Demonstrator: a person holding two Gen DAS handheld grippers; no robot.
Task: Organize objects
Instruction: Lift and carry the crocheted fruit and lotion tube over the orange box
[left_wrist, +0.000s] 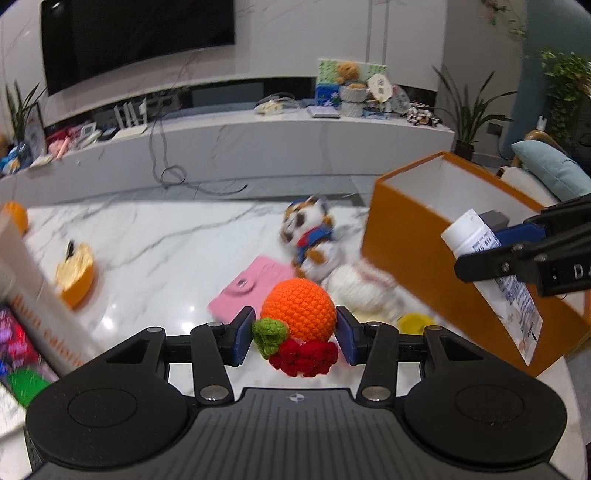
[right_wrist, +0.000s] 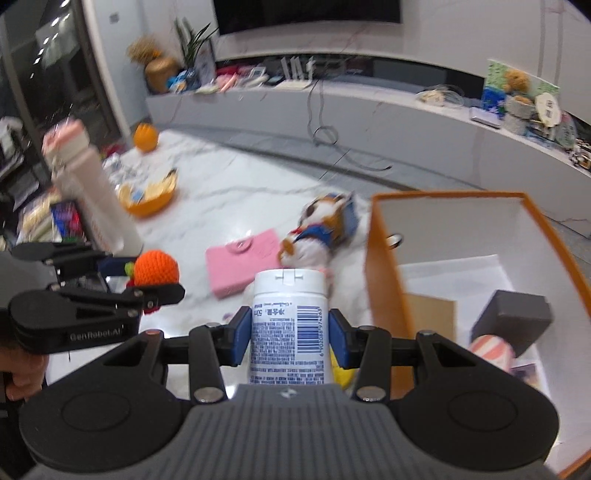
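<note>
Between left claw pads: crochet orange, clamped.

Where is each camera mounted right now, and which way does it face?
Left wrist: on the left gripper, facing down over the marble table toward the TV wall; it holds a crochet orange; the right gripper shows at right.
Right wrist: on the right gripper, same heading, clamping a white bottle beside the orange box; a hand shows at left.
Shared: the plush cat, the pink case, the box.
</note>
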